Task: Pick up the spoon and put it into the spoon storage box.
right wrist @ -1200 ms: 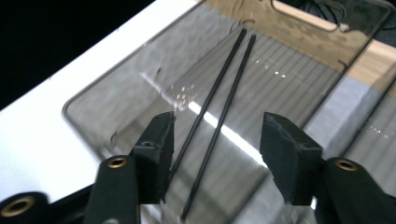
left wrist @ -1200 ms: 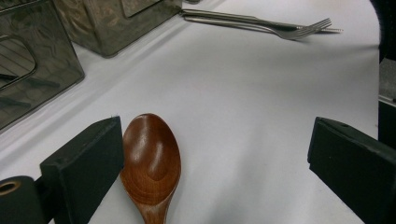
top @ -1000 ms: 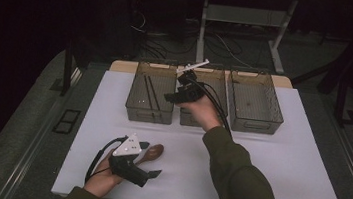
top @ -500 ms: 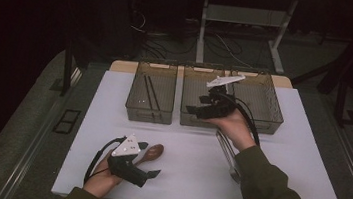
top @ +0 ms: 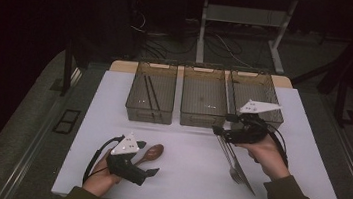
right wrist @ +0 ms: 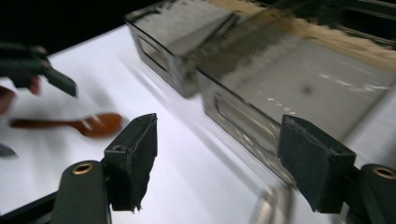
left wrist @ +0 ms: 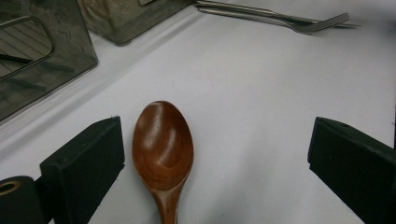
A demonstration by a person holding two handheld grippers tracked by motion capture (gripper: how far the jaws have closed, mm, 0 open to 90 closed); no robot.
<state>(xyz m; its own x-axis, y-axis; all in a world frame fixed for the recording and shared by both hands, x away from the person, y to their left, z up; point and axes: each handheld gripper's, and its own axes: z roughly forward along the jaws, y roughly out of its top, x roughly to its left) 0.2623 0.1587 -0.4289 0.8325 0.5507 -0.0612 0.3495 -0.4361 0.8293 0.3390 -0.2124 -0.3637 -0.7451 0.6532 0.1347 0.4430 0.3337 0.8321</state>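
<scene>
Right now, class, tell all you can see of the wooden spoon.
The wooden spoon looks like glossy reddish-brown wood, with an oval bowl facing up and a narrow handle. It lies flat on the white table, between the open jaws of the left tongs, close to one jaw. Whether that jaw touches it is unclear.

Nothing readable here as far as I can tell, no text, labels, brand names or numbers on the bins, the cutlery, the white table top or either gripper in any of the three views.
</scene>
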